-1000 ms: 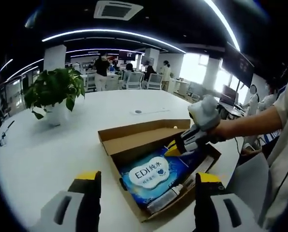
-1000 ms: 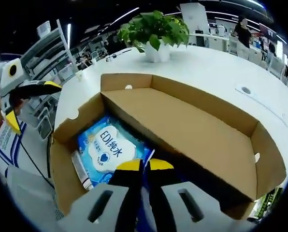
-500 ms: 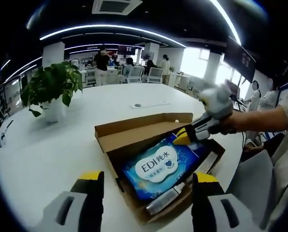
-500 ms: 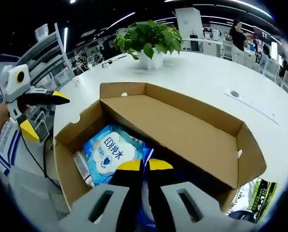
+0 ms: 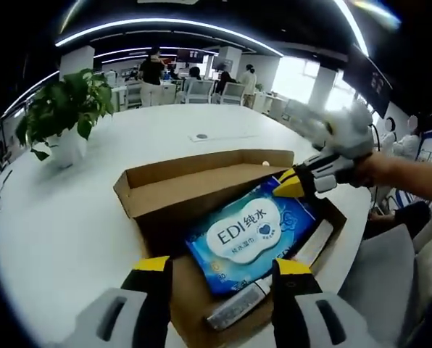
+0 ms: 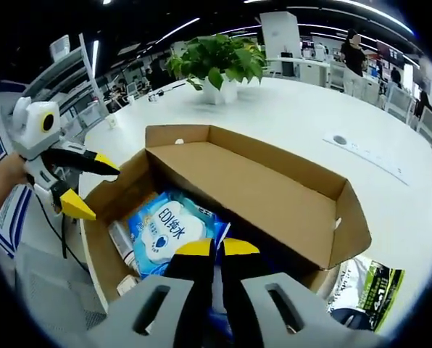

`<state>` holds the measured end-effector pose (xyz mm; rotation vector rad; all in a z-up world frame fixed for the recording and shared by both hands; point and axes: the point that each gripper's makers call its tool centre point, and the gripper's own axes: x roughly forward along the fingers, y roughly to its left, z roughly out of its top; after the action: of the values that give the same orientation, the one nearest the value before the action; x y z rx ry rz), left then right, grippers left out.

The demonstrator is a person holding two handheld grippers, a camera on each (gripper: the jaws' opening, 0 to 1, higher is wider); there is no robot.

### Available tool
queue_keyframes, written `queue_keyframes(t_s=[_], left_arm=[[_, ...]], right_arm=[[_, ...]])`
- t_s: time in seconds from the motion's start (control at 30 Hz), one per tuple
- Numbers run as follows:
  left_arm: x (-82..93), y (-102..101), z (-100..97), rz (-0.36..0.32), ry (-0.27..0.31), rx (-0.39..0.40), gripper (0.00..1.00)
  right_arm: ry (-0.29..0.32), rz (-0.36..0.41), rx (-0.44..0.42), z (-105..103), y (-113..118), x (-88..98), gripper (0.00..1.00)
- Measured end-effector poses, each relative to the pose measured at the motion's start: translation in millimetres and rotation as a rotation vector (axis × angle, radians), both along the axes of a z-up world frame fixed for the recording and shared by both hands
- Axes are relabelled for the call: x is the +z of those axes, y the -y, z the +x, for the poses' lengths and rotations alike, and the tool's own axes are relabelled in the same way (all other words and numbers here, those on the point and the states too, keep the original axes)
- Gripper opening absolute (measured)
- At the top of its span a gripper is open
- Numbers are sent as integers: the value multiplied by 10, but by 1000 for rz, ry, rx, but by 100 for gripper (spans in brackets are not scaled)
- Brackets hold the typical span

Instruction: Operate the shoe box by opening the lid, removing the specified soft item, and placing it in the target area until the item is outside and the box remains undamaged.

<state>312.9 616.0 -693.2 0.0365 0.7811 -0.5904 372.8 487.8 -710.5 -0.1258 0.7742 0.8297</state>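
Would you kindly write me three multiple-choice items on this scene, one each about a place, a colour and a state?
1. Where does the potted plant stand?
A. Inside the shoe box
B. On the white table, beyond the box
C. On the floor

2. What colour is the wipes pack?
A. Blue with a white label
B. Red
C. Green

3. How does the right claw stand?
A. Wide open above the table
B. Shut on the plant
C. Shut on the wipes pack

Answers: 1 B, the plant sits on the white table behind the open shoe box. 2 A, the pack is blue with a white patch. 3 C, in the right gripper view the yellow tips meet on the pack's edge, and the left gripper view shows that claw pinching its far corner, while the left claw is open.
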Motion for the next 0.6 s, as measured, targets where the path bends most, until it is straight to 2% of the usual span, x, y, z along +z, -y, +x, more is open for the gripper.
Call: queue_keyframes(t_s=[0.17, 0.37, 0.6], left_arm=[[-121, 93, 24, 4, -45, -5, 52], [-353, 96, 110, 36, -109, 28, 35], [-482, 202, 120, 31, -160, 24, 34]], right_arm=[[3, -2, -8, -1, 65, 20, 1], [14, -18, -6, -3, 147, 28, 1], [32, -42, 0, 6, 243, 43, 1]])
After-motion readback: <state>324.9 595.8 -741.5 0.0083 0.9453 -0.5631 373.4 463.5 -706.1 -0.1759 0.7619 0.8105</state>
